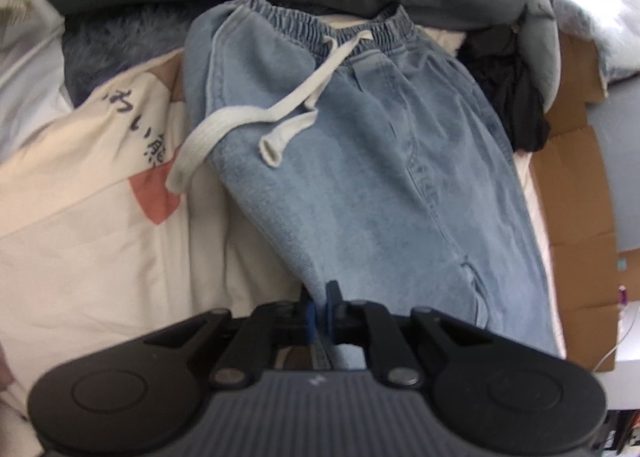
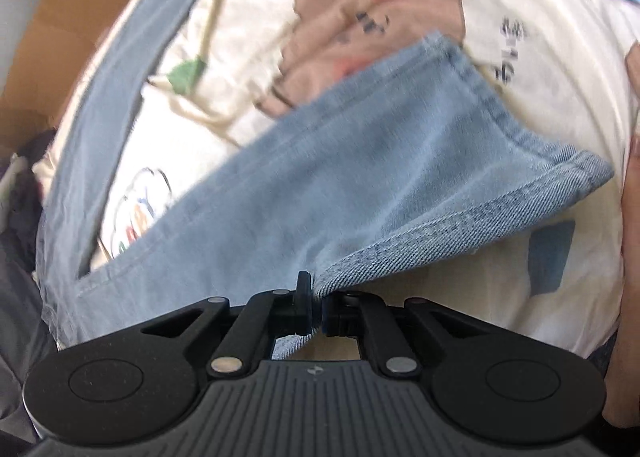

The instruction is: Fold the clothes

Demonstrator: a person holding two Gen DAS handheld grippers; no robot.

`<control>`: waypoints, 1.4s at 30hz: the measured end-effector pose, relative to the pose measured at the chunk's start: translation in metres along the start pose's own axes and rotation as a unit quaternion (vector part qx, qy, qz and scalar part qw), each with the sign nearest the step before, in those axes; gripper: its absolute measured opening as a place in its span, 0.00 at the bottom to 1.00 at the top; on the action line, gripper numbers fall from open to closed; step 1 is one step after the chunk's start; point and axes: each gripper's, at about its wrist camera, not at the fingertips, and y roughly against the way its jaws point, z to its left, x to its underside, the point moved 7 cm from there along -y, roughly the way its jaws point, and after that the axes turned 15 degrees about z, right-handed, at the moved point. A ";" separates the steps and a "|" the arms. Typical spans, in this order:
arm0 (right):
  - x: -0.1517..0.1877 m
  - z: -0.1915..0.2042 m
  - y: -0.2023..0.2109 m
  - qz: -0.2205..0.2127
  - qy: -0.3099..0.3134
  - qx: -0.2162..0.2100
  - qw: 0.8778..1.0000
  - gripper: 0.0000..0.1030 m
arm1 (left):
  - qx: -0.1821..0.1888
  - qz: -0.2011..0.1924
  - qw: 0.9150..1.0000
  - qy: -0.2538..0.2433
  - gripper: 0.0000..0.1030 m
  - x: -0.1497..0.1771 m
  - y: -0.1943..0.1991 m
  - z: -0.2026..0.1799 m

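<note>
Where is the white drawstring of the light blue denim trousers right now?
In the left wrist view the white drawstring trails from the elastic waistband down across the light blue denim trousers, its longer end reaching left onto the cream printed bedsheet.

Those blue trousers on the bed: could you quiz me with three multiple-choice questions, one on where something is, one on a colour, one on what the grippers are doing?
1. Where does the drawstring start?
A. at the elastic waistband
B. at the leg hem
C. on the cardboard

2. What colour are the trousers?
A. black
B. light blue
C. red

3. What is the right gripper doing?
A. open above the bed
B. shut on the trousers' hem
C. holding a pillow

Answers: 1 A, the cord leaves the gathered waistband. 2 B, faded denim blue. 3 B, the hem is pinched between its fingers; the left gripper also pinches denim.
</note>
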 end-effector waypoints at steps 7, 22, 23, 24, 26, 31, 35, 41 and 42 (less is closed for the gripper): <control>-0.002 0.022 0.027 -0.037 0.016 -0.001 0.999 0.02 | -0.010 0.002 1.000 -0.026 0.05 -0.008 0.013 -0.027; -0.031 0.070 0.068 -0.077 0.075 -0.033 0.994 0.02 | -0.005 -0.033 0.998 -0.044 0.04 -0.014 0.037 -0.071; -0.034 0.071 0.069 -0.080 0.077 -0.033 0.993 0.02 | -0.008 -0.037 0.998 -0.047 0.04 -0.014 0.038 -0.073; -0.036 0.072 0.070 -0.082 0.075 -0.036 0.993 0.02 | -0.007 -0.039 0.998 -0.046 0.04 -0.014 0.038 -0.075; -0.040 0.074 0.071 -0.085 0.075 -0.038 0.993 0.02 | -0.006 -0.044 0.998 -0.044 0.04 -0.014 0.039 -0.078; -0.053 0.083 0.068 -0.092 0.070 -0.036 0.993 0.02 | 0.000 -0.048 0.997 -0.065 0.04 -0.021 0.038 -0.096; -0.066 0.096 0.068 -0.096 0.078 -0.033 0.992 0.02 | 0.014 -0.055 0.995 -0.079 0.04 -0.033 0.035 -0.119; -0.094 0.116 0.069 -0.095 0.086 -0.033 0.991 0.02 | 0.010 -0.055 0.993 -0.102 0.04 -0.043 0.021 -0.149; -0.099 0.120 0.069 -0.096 0.089 -0.032 0.991 0.02 | 0.010 -0.057 0.993 -0.106 0.04 -0.044 0.019 -0.153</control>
